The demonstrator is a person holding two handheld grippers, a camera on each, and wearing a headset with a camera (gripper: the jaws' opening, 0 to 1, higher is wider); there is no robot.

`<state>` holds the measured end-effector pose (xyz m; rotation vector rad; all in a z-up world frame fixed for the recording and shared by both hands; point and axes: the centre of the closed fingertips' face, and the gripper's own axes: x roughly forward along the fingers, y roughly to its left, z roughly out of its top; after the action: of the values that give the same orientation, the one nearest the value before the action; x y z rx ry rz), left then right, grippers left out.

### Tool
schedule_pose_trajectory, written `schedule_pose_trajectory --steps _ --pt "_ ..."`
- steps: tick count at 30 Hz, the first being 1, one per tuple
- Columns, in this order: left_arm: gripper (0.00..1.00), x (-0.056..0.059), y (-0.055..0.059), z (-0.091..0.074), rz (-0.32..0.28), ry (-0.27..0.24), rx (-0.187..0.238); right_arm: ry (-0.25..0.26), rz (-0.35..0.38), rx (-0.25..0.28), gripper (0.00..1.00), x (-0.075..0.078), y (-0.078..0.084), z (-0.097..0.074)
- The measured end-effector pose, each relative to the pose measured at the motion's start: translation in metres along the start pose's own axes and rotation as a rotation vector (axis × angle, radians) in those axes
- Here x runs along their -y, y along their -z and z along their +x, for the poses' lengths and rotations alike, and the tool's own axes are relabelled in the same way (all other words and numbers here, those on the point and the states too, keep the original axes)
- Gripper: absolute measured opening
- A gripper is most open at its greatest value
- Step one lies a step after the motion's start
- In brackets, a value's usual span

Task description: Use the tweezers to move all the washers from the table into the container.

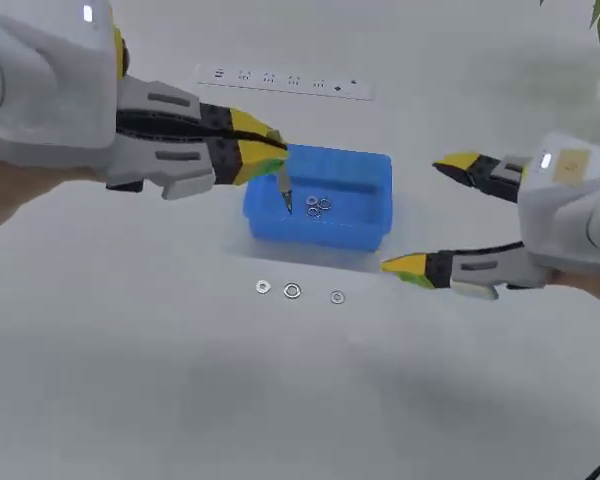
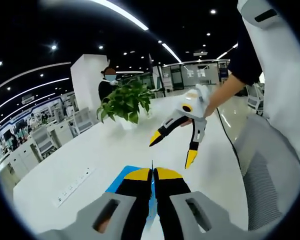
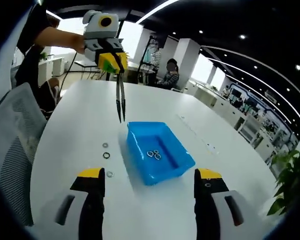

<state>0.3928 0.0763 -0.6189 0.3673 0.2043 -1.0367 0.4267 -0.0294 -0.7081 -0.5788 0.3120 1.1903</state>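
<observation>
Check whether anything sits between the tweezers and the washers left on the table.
Nothing visible on the table. The tweezers, in the left tool, hang over the blue container; only its near wall lies between them and the three washers.

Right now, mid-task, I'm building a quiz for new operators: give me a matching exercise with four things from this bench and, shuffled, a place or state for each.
Things:
A. tweezers
B. right gripper
C. row of three washers
D. blue container

Places or states:
1. jaws wide apart, holding nothing
2. lying on the table, on the person's side of the container
3. has a few washers inside
4. clamped in the left gripper, tips pointing down

Pairs: A-4; B-1; C-2; D-3.
</observation>
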Motion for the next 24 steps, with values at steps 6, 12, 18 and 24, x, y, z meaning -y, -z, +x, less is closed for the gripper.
schedule_pose_trajectory --steps 6,12,18,24 --pt "0.06 0.04 0.008 0.007 0.005 0.049 -0.042 -0.012 0.018 -0.05 0.85 -0.027 0.026 -0.022" --pt "0.06 0.052 0.02 0.007 -0.013 0.021 -0.051 0.0 0.077 -0.074 0.94 -0.033 0.041 -0.036" --pt "0.06 0.059 0.029 0.01 -0.027 0.007 -0.048 0.047 0.12 -0.07 1.0 -0.031 0.041 -0.041" --pt "0.06 0.057 0.043 0.013 -0.047 -0.004 -0.048 0.037 0.14 -0.072 1.0 -0.035 0.045 -0.039"
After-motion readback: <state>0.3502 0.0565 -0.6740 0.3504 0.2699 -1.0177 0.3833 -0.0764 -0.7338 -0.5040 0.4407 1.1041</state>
